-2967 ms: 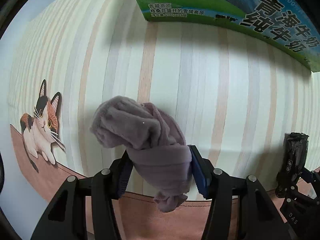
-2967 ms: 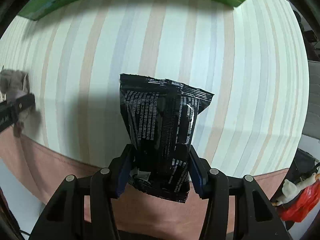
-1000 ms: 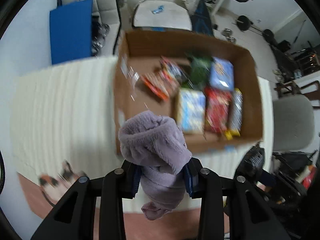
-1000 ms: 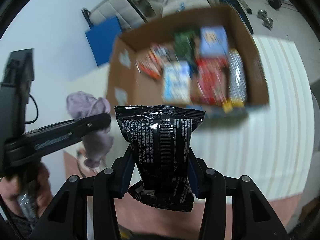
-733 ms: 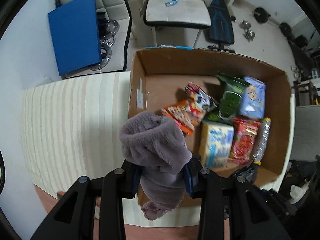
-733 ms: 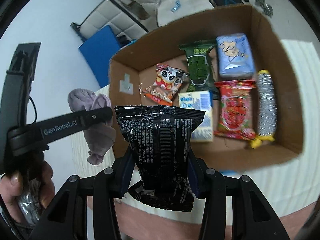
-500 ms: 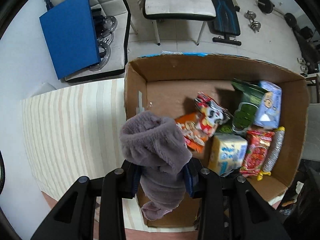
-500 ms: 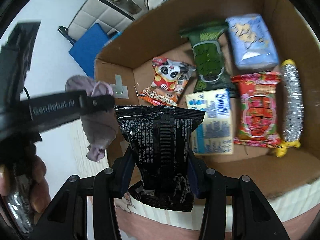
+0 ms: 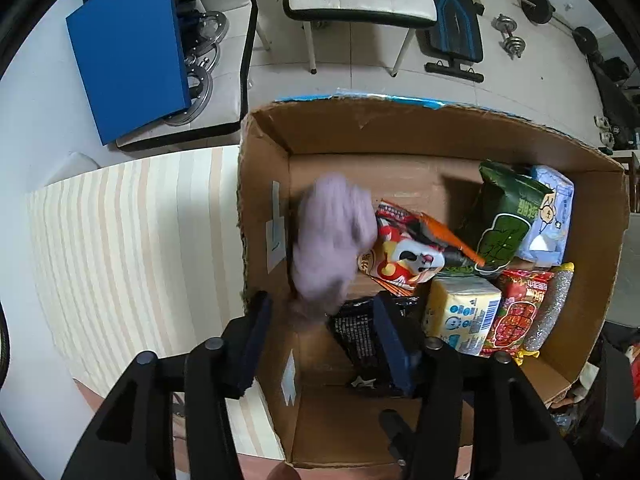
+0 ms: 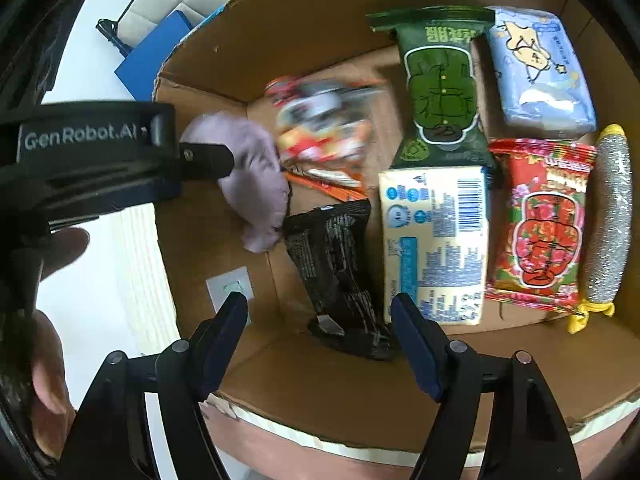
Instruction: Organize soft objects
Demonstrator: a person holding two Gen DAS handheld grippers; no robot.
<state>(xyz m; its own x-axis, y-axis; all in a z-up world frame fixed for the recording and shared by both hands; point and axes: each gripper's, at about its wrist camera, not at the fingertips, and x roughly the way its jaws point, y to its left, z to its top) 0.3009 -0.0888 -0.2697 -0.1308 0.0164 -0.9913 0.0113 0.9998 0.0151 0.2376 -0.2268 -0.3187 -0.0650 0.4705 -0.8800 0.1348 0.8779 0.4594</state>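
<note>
While both grippers hang over the cardboard box (image 9: 592, 208), each has just been opening its jaws and neither clamps anything. The left gripper (image 9: 320, 340) stands apart above the box's left wall, and the purple sock (image 9: 332, 236), motion-blurred, appears to be dropping free near that wall, against the panda snack bag (image 9: 404, 258). The right gripper (image 10: 320, 332) is also apart, with the black packet (image 10: 340, 276) lying loose on the box floor near the front edge, beside the yellow tissue pack (image 10: 436, 240). The risk now lies with the sock: released so close to the left wall, it could catch on the rim or drape across the snack bags instead of settling flat. Its blur leaves its landing spot uncertain. The left gripper's fingers (image 9: 256, 336) straddle the wall, so pulling away sideways could knock the box along the striped worktop (image 9: 132, 248).
</note>
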